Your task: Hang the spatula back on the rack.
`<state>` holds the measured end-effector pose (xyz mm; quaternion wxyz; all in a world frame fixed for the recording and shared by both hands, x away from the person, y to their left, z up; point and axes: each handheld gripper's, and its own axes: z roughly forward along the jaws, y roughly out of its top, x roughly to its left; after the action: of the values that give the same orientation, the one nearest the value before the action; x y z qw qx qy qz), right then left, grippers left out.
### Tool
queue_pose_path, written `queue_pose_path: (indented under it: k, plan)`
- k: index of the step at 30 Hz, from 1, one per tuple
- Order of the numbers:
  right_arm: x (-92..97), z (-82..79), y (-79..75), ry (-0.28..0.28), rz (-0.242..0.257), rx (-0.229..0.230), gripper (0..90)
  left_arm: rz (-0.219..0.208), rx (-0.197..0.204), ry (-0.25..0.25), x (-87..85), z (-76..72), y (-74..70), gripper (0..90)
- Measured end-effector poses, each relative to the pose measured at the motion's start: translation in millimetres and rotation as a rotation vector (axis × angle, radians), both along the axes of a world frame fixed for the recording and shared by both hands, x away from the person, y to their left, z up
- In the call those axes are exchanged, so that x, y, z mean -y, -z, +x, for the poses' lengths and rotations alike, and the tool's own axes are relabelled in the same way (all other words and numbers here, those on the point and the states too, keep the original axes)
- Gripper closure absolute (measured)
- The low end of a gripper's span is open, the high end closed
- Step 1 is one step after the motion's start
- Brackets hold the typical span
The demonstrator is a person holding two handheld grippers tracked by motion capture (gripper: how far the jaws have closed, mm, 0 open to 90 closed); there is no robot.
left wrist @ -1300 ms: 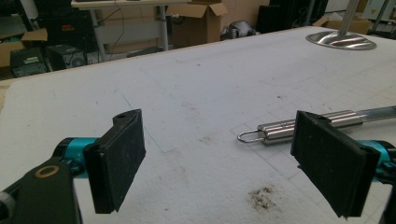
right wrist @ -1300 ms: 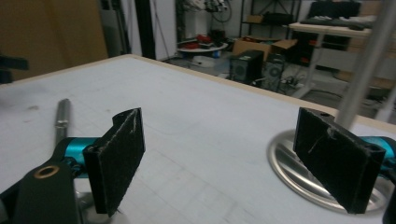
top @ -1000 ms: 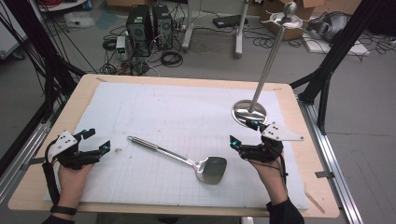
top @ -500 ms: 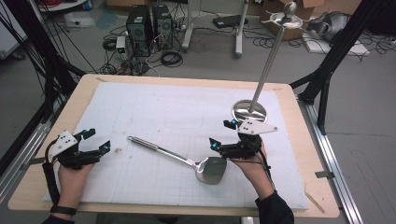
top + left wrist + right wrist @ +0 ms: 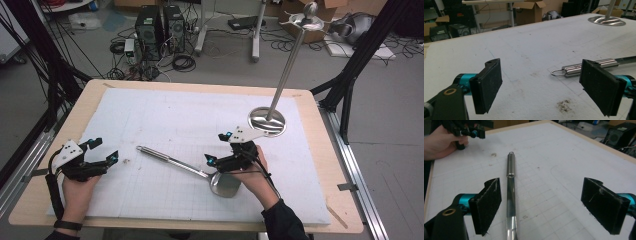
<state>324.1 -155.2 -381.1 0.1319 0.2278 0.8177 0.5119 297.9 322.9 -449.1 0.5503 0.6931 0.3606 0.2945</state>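
So the setup is a wooden table (image 5: 320, 145) with a white gridded mat (image 5: 165, 120) covering most of it, bare wood showing around the edges. The mat's a bit grubby, with a brownish smudge (image 5: 564, 105) near the front left. The room behind is a grey floor with computer towers (image 5: 157, 22), loads of cables and cardboard boxes.

A steel ladle (image 5: 200, 172) lies on the mat near the front edge, handle pointing toward the left side, bowl toward the front middle. The right gripper (image 5: 217, 149) sits over the handle near the bowl, jaws spread wide, not clamping anything; in the right gripper view the handle runs up between the jaws, closer to one pad. The right hand covers part of the bowl.

The left gripper (image 5: 102, 150) is at the front left corner, also wide open, holding nothing.

A metal stand (image 5: 267, 121) is by the right edge; its pole tops out near the frame edge, hard to read.
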Motion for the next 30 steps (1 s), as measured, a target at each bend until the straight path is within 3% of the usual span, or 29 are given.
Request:
queue_pose_path:
  k: [6, 15, 30]
  plan:
    - [-20.6, 2.6, 6.2, -0.055, -0.070, -0.038, 16.3, -0.001, 0.000, 0.000, 0.2, -0.1, 0.1, 18.6]
    - [-44.0, 4.8, 18.7, -0.094, -0.172, -0.060, 16.6, -0.003, -0.001, -0.003, 0.1, 0.0, 0.0, 18.4]
    - [-64.1, 4.8, 35.2, -0.165, -0.341, -0.121, 32.6, 0.001, -0.001, -0.003, 0.4, -0.2, 0.0, 18.4]
